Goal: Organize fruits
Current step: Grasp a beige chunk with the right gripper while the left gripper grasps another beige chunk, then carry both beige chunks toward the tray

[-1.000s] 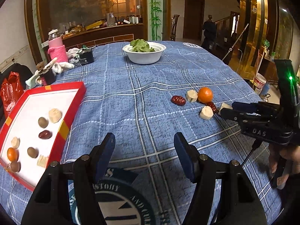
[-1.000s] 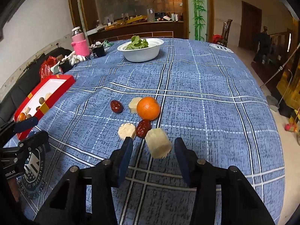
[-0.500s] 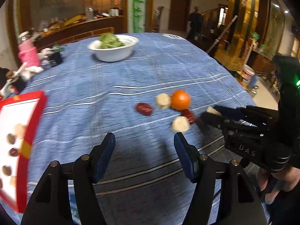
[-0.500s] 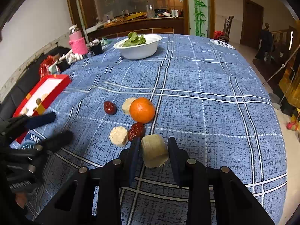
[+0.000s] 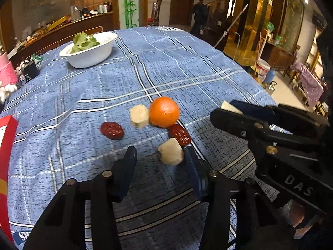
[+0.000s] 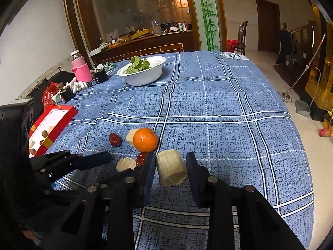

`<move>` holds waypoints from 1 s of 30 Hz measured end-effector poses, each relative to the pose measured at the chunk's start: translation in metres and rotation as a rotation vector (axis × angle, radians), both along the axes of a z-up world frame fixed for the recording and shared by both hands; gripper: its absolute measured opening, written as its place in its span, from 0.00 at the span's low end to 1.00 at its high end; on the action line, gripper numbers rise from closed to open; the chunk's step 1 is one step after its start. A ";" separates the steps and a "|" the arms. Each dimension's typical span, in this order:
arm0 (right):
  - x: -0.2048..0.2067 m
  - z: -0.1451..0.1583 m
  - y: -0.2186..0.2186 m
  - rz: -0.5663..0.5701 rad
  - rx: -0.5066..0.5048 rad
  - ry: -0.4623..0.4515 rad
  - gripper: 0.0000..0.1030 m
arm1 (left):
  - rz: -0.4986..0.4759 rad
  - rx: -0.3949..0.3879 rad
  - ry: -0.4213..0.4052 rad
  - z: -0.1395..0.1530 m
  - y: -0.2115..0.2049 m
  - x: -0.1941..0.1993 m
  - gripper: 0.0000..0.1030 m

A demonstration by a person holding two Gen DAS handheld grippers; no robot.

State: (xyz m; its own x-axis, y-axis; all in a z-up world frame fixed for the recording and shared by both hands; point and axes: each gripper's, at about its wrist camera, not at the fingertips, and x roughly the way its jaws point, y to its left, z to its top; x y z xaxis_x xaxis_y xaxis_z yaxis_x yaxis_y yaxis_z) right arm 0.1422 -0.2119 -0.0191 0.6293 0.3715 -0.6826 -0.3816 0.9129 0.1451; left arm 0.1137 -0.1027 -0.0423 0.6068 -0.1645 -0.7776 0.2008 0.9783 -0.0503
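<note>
Several fruits lie clustered on the blue checked cloth: an orange (image 5: 164,111), two dark red dates (image 5: 111,130) (image 5: 180,136) and a pale chunk (image 5: 139,115). My left gripper (image 5: 160,162) straddles another pale chunk (image 5: 171,154). Its jaws are closing: the right pad is at the chunk and the left pad is still apart from it. My right gripper (image 6: 170,166) is shut on a pale cylindrical chunk (image 6: 171,169), just right of the orange (image 6: 145,139). In the right wrist view one of the left gripper's fingers (image 6: 93,160) reaches in beside the chunk (image 6: 126,163).
A red tray (image 6: 62,112) with several sorted fruits sits at the table's left edge. A white bowl of greens (image 6: 143,73) stands at the back, with a pink bottle (image 6: 81,68) and small clutter to its left. A person stands far off by the doorway.
My left gripper swung right from beside the red tray to the fruit cluster, and its jaws narrowed around a pale chunk. My right gripper shut on the cylindrical chunk.
</note>
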 end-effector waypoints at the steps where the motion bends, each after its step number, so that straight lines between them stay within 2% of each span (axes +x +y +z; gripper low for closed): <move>1: -0.001 0.000 0.000 0.001 0.000 -0.002 0.31 | 0.001 0.000 0.002 -0.001 0.000 0.001 0.44; 3: -0.001 0.001 0.000 0.001 0.004 -0.004 0.31 | 0.008 -0.005 0.004 0.001 0.001 0.003 0.43; 5: -0.001 0.001 0.000 0.000 0.004 -0.006 0.31 | 0.028 0.020 -0.003 0.000 0.002 0.003 0.31; 6: -0.001 0.001 0.000 0.000 0.003 -0.006 0.31 | 0.035 0.025 -0.004 0.001 0.003 0.003 0.21; 12: -0.002 0.001 0.002 0.007 -0.008 -0.009 0.31 | 0.061 -0.004 0.007 0.004 0.021 -0.009 0.21; 22: -0.004 -0.004 0.016 0.019 -0.042 0.001 0.31 | 0.159 -0.080 -0.064 0.031 0.084 -0.063 0.21; 30: -0.045 0.008 0.058 0.093 -0.007 -0.017 0.31 | 0.261 -0.117 -0.103 0.035 0.129 -0.097 0.22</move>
